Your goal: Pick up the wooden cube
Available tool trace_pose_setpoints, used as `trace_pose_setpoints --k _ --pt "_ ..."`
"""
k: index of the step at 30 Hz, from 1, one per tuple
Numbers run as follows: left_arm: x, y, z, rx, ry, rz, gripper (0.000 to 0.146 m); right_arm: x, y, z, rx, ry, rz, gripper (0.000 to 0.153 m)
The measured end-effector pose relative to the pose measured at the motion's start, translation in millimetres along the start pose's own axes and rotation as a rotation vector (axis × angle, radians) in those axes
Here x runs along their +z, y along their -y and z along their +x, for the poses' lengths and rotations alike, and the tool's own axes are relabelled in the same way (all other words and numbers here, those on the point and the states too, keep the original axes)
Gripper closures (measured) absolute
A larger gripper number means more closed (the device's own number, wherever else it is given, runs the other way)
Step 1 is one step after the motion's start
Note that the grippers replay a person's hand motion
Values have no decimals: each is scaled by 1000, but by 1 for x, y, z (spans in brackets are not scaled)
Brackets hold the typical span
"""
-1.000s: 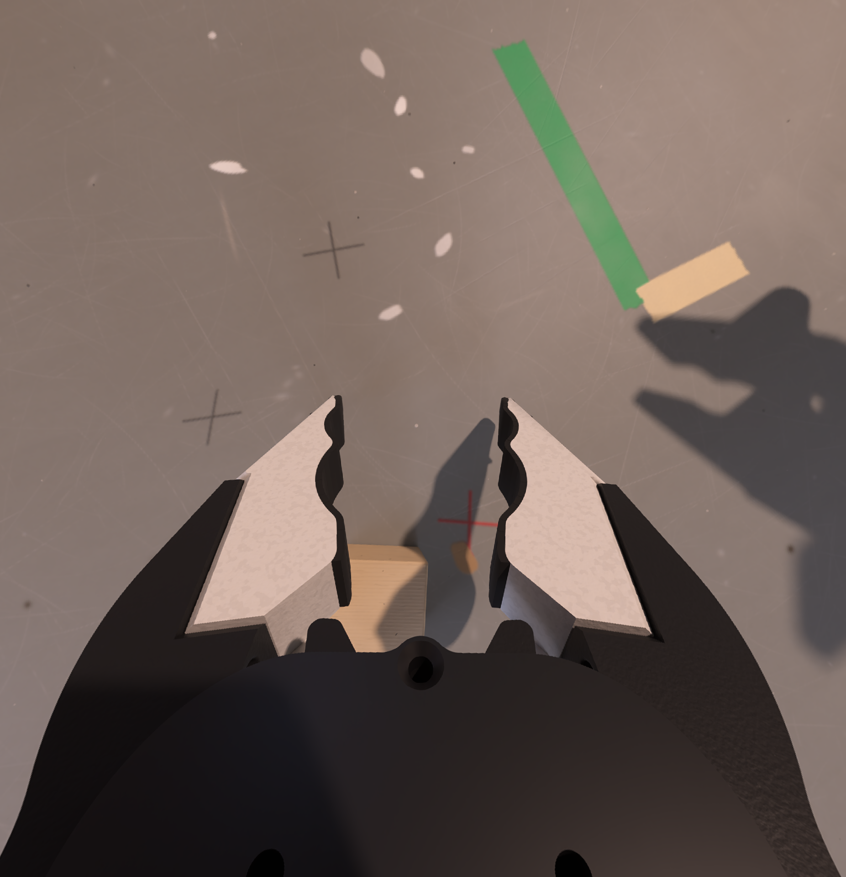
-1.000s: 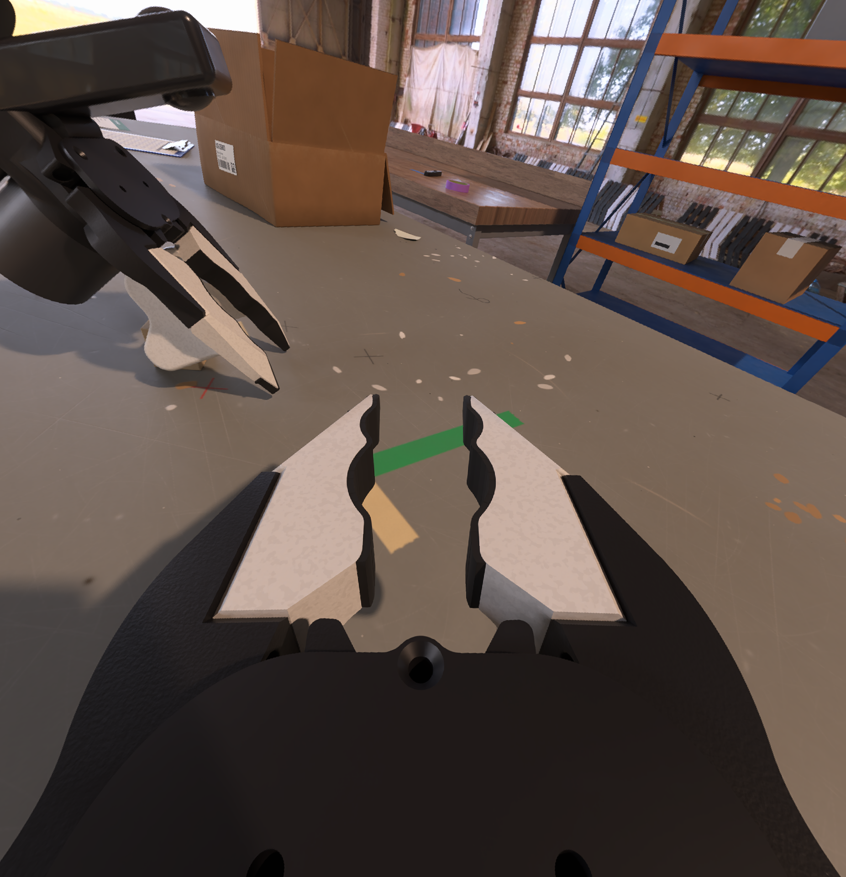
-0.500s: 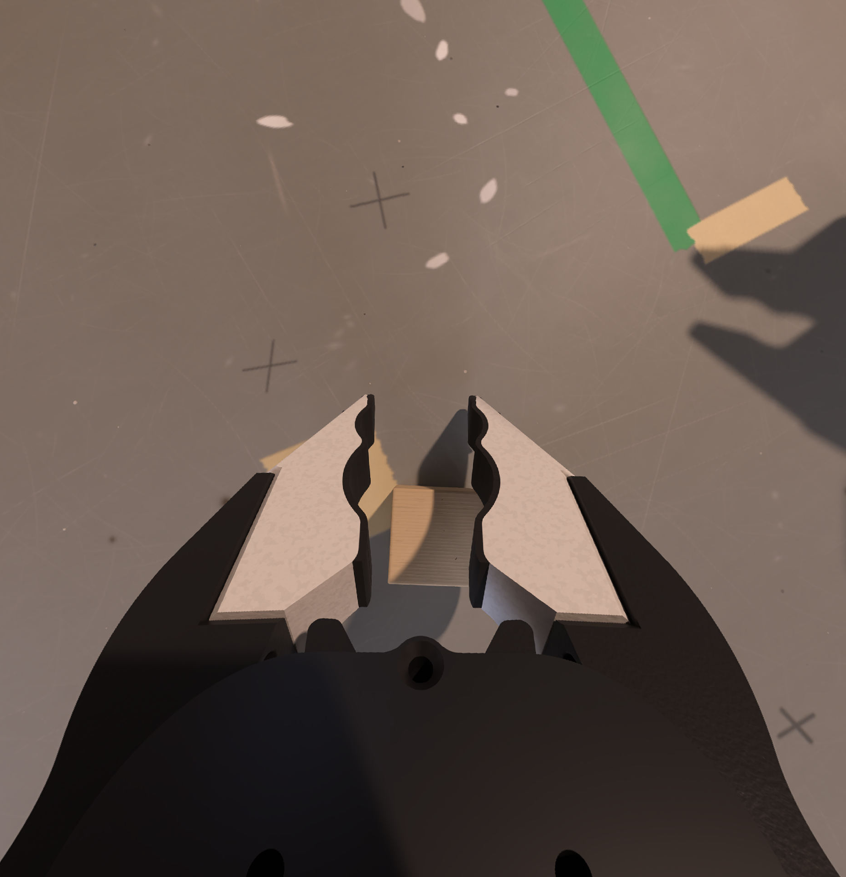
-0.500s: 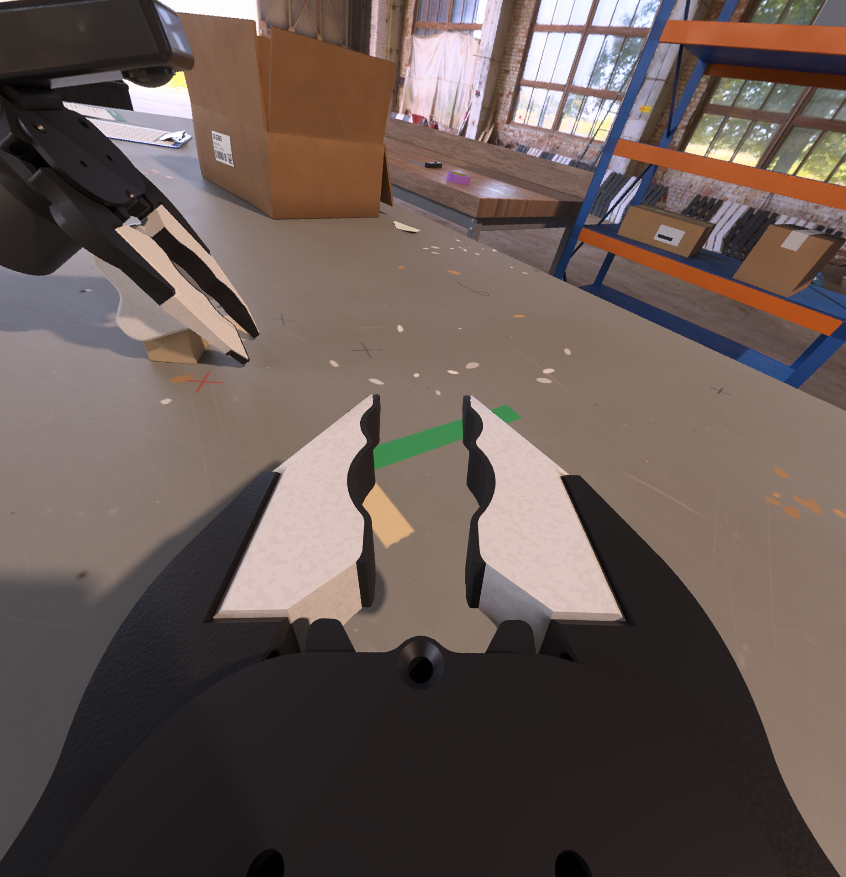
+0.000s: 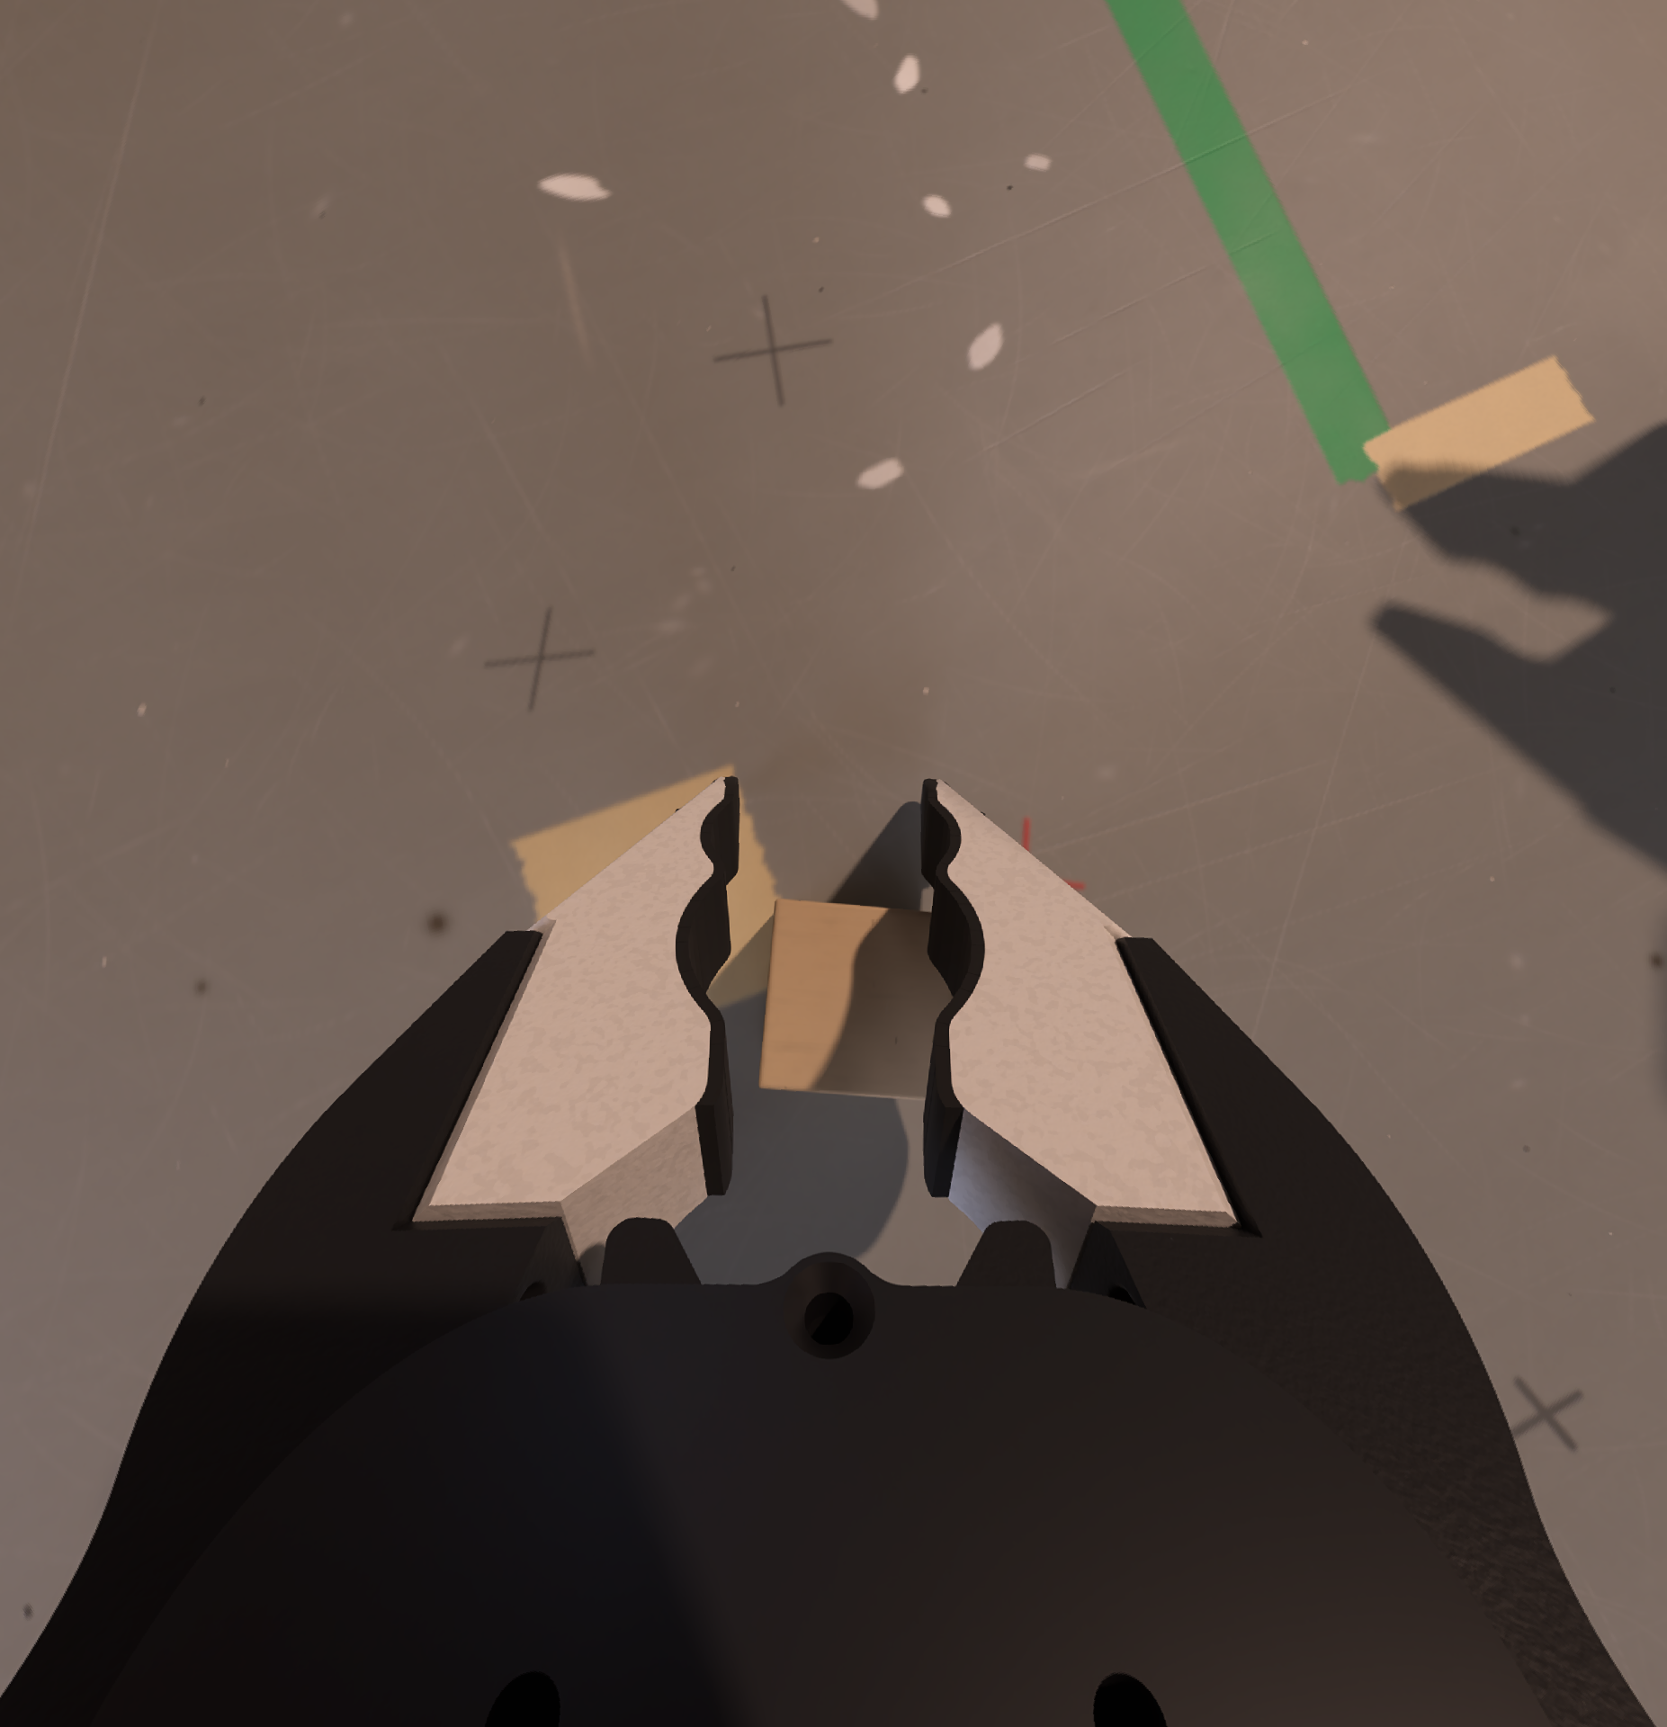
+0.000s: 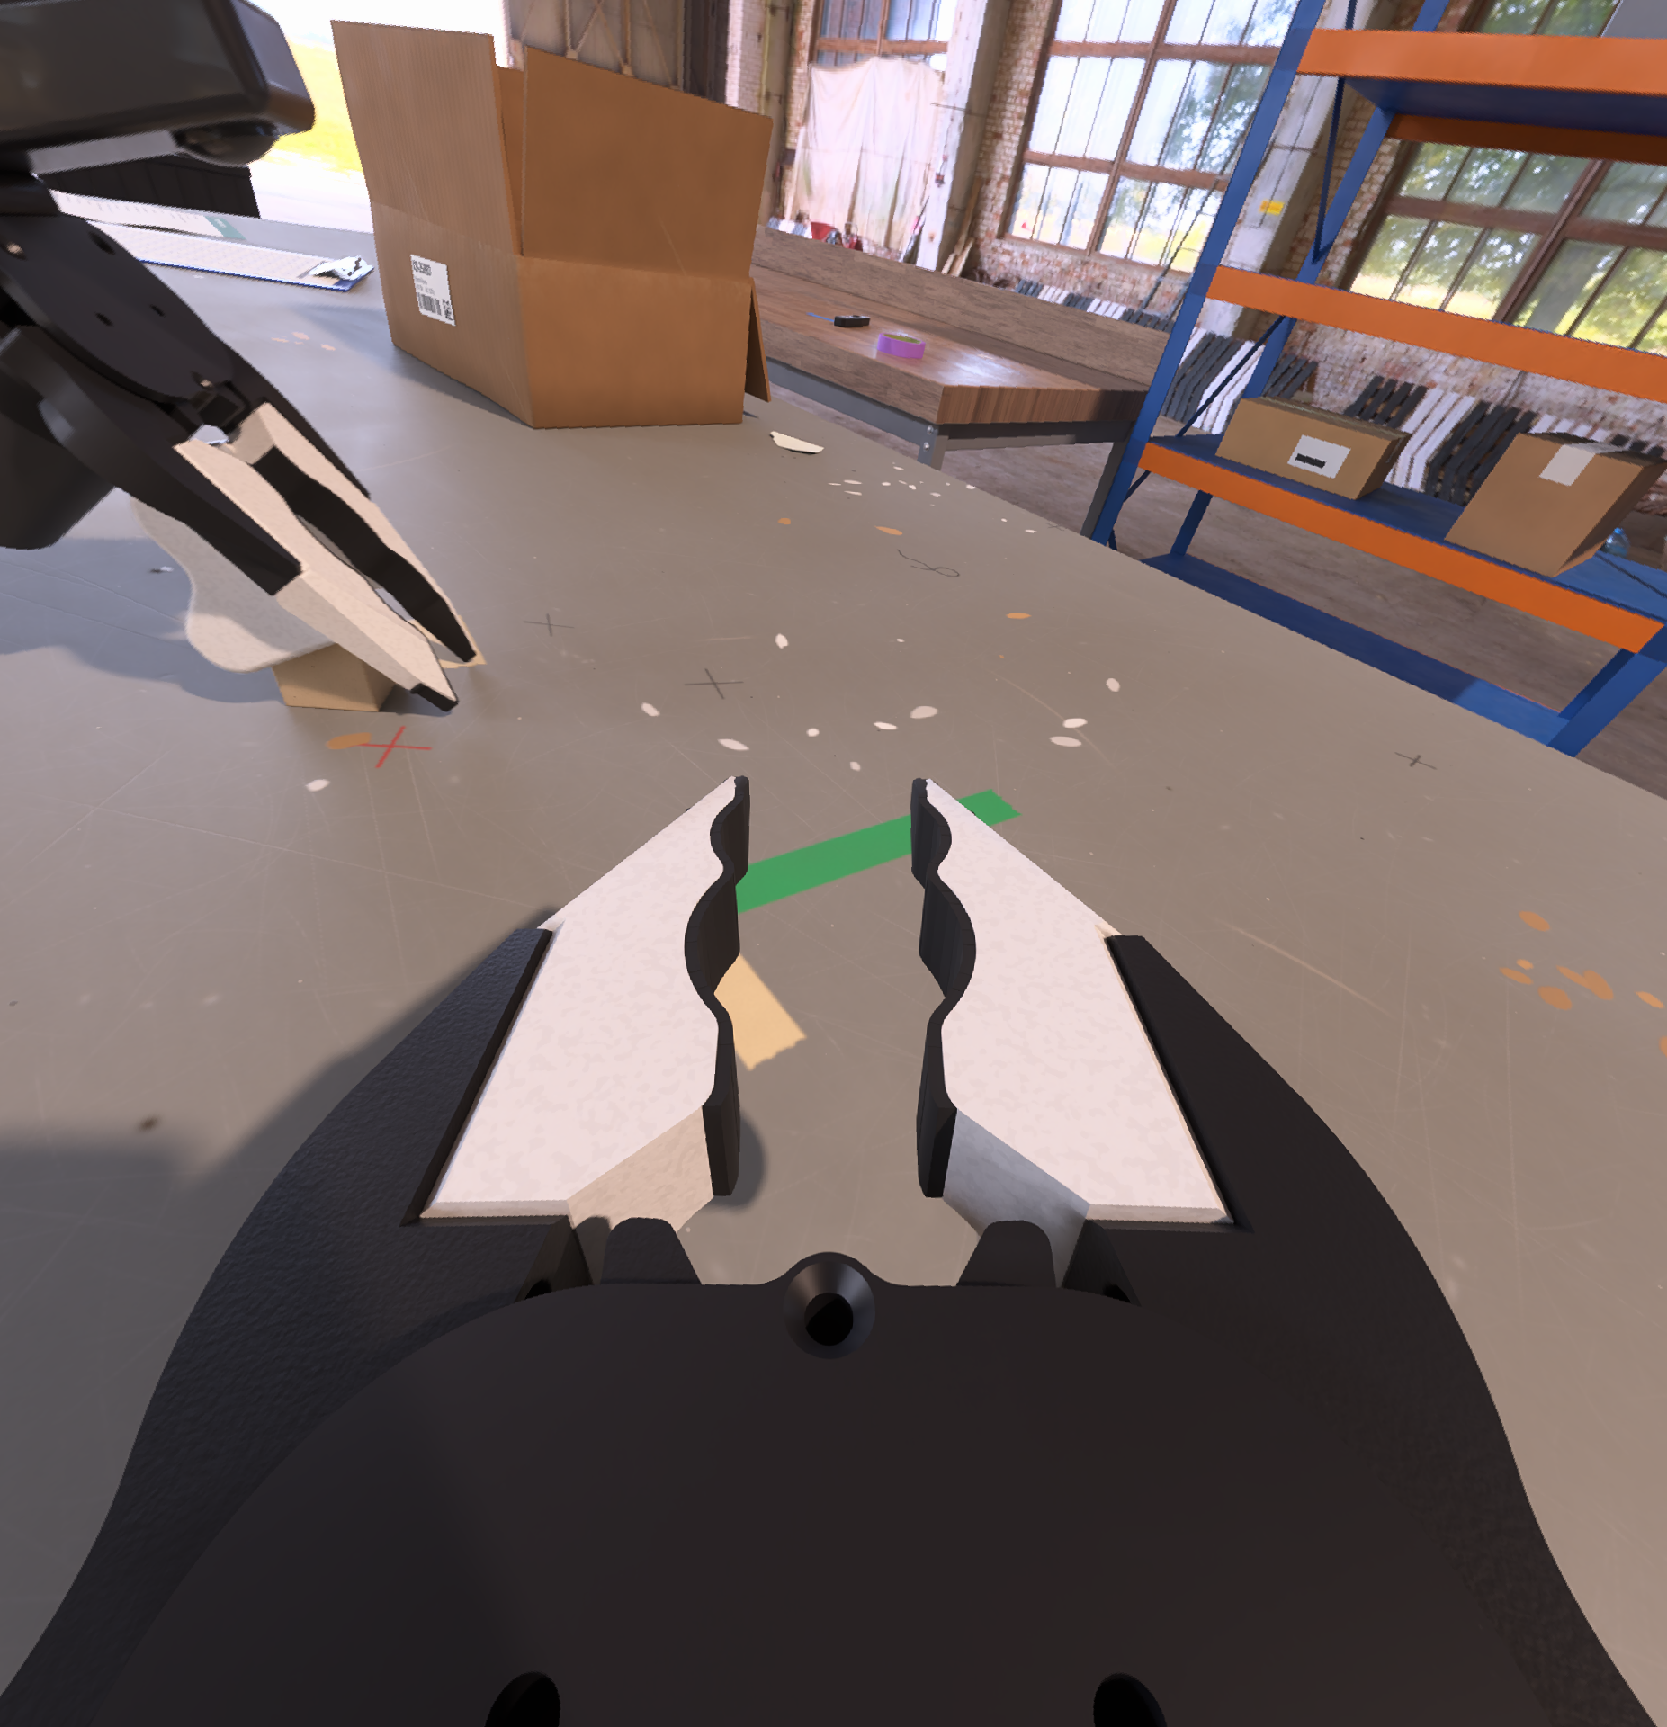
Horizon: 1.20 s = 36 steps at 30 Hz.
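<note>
The wooden cube [image 5: 839, 991] rests on the grey table between the fingers of my left gripper [image 5: 829, 794]. The jaws stand narrowly apart around it. The right pad lies against the cube's right side, and a thin strip of table shows between the cube and the left pad. In the right wrist view the cube [image 6: 329, 680] sits flat on the table under the left gripper [image 6: 455, 677], whose tips are down at the surface. My right gripper [image 6: 827, 794] hovers low over the table, jaws apart and empty.
A tan tape piece [image 5: 614, 850] lies under the left finger. Green tape [image 6: 829, 860] and a tan strip [image 6: 764, 1023] lie ahead of the right gripper. A red cross [image 6: 390, 748] marks the table by the cube. An open cardboard box [image 6: 568, 252] stands behind, with blue-orange shelving [image 6: 1465, 327] off the table's right edge.
The left jaws narrowed from wide open to just wider than the cube. The cube now sits farther toward the fingertips. It stayed on the table. The right gripper barely moved.
</note>
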State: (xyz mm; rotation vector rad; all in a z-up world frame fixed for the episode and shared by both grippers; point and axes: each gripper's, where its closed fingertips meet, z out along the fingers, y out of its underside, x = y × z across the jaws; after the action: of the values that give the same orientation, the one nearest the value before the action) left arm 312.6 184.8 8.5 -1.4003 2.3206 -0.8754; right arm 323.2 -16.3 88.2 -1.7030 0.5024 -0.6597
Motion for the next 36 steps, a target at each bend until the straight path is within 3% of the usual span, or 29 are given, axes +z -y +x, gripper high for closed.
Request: trace_pose_setpoints --k 7,19,30,36 --pt "-18 -24 9 -51 39 12 107 0 -1 2 5 -3 -2 118" --pt "-24 -36 64 58 -67 -6 109 0 -2 0 -19 -5 -10 119" --pt "-33 -35 73 54 -117 37 108 3 2 -13 -40 0 -12 119" --pt "-45 -17 85 51 -188 132 108 2 4 -17 -37 3 -15 119"
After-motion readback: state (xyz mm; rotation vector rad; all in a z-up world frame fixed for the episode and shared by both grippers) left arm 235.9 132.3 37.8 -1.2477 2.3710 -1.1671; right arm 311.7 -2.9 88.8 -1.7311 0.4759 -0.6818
